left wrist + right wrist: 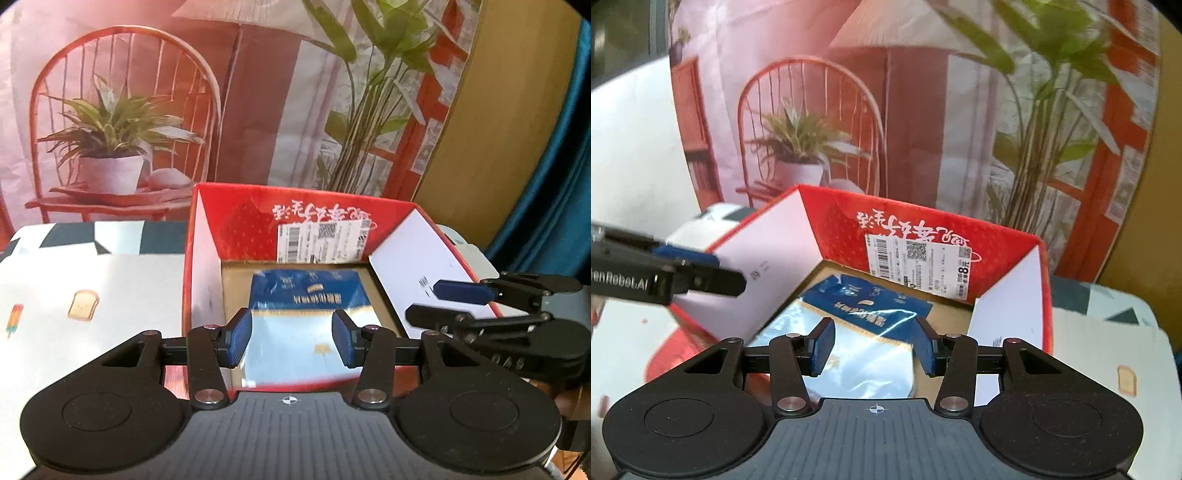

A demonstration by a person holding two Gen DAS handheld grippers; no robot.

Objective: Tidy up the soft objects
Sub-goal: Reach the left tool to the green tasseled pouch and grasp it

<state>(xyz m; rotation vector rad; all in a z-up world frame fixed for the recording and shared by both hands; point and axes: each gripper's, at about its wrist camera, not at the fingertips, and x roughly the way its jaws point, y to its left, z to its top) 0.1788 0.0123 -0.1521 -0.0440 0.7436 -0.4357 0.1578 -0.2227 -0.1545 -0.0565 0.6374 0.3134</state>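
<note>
A red cardboard box (295, 194) stands open on the table with its white-lined flaps up. On its bottom lies a soft plastic bag (303, 295), blue at the far end and clear at the near end. My left gripper (291, 339) hovers open above the bag's near end, its pads clear of it. My right gripper (875, 347) is open over the same bag (864, 306), nothing pinched. In the left wrist view the right gripper (424, 301) reaches over the box's right flap. In the right wrist view the left gripper (729, 273) reaches over the left flap.
The box sits on a white tablecloth (92, 288) printed with toast and ice lollies. Behind it hangs a printed backdrop (122, 110) of a red chair and plants. A blue curtain (554, 184) hangs at the right. A hand (565, 402) holds the right gripper.
</note>
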